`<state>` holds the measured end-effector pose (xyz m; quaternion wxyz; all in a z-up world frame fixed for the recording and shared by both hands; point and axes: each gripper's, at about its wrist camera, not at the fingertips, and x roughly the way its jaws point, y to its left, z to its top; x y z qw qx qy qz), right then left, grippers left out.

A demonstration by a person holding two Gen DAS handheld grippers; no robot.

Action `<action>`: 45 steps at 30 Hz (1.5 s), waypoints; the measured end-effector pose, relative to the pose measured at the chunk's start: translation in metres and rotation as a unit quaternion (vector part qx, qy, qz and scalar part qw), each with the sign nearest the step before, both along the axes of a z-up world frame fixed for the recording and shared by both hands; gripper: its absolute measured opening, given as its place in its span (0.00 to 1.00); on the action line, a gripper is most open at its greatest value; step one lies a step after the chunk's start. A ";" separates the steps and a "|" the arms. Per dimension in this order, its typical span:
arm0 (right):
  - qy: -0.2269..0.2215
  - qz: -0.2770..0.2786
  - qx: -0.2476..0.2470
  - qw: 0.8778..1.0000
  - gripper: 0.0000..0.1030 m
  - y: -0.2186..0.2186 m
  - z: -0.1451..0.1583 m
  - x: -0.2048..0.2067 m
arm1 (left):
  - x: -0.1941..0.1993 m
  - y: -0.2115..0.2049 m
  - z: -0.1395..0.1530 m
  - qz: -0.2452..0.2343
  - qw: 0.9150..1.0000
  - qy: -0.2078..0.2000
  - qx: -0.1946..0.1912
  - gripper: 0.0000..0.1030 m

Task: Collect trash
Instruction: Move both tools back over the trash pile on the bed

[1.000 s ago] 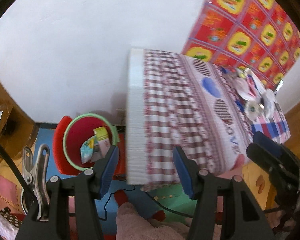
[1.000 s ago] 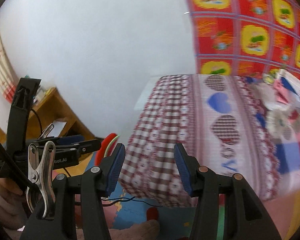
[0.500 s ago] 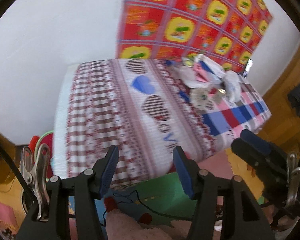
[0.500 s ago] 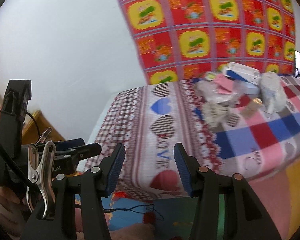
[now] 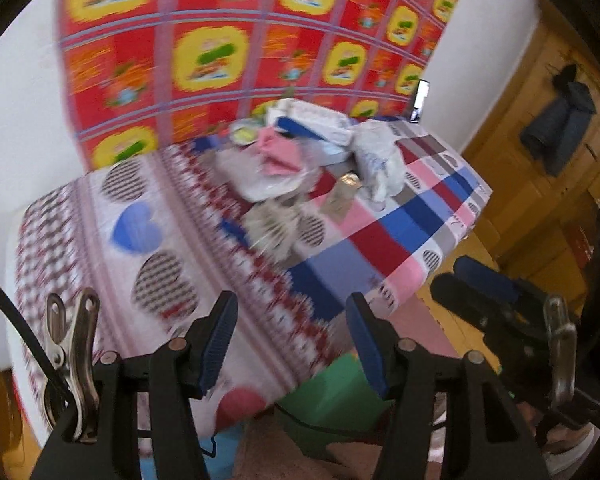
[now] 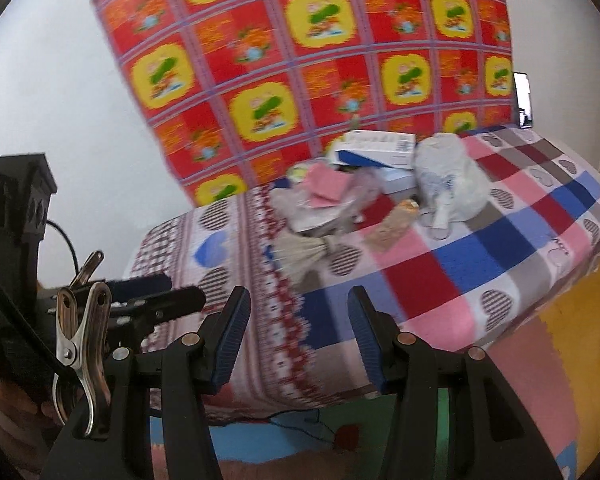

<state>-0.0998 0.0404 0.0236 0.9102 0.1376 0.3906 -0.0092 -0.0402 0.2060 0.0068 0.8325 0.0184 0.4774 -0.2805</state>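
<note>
A heap of trash lies at the far side of the cloth-covered table (image 5: 384, 240) (image 6: 460, 264). It holds a pink paper (image 5: 278, 152) (image 6: 326, 186), a white plastic bag (image 5: 378, 160) (image 6: 448, 176), a white and blue box (image 5: 312, 120) (image 6: 376, 148), a tan wrapper (image 5: 342, 196) (image 6: 392, 224) and a frilled grey paper (image 5: 276, 228) (image 6: 300, 252). My left gripper (image 5: 292, 344) hangs open over the table's near edge, well short of the heap, with nothing between its blue pads. Beside it, my right gripper (image 6: 298, 320) is open and empty too.
A red and yellow patterned sheet (image 6: 300, 60) covers the wall behind the table. A phone (image 6: 522, 98) leans at the back right corner. At the right, a wooden cabinet (image 5: 540, 80) carries a hanging dark garment (image 5: 560, 128). Coloured foam mats (image 5: 328, 400) and a cable (image 6: 300, 420) lie below.
Both views have swung right, from the table's left end towards the trash heap. The red bin on the floor has left the view. Both grippers have stayed open.
</note>
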 end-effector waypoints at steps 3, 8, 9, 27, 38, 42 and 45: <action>0.005 -0.019 -0.004 1.000 0.50 -0.022 0.001 0.010 | 0.021 -0.024 -0.002 -0.015 1.000 0.008 -0.007 0.58; 0.004 -0.052 0.004 0.999 0.50 -0.050 0.000 0.022 | 0.048 -0.057 -0.005 -0.049 0.999 0.013 -0.010 0.58; 0.006 -0.059 0.006 0.998 0.50 -0.057 -0.001 0.025 | 0.051 -0.064 -0.005 -0.056 0.998 0.011 -0.009 0.58; 0.044 -0.030 0.004 0.999 0.50 -0.174 -0.026 0.071 | 0.088 -0.165 -0.018 -0.054 0.998 0.017 0.010 0.58; 0.062 0.057 0.004 0.996 0.50 -0.258 -0.045 0.118 | 0.120 -0.230 -0.036 0.035 0.999 0.036 0.009 0.58; 0.073 0.071 0.016 0.995 0.50 -0.280 -0.061 0.133 | 0.135 -0.248 -0.048 0.064 0.997 0.042 0.018 0.58; 0.082 0.076 0.027 0.993 0.50 -0.292 -0.073 0.144 | 0.147 -0.261 -0.057 0.075 0.996 0.046 0.027 0.58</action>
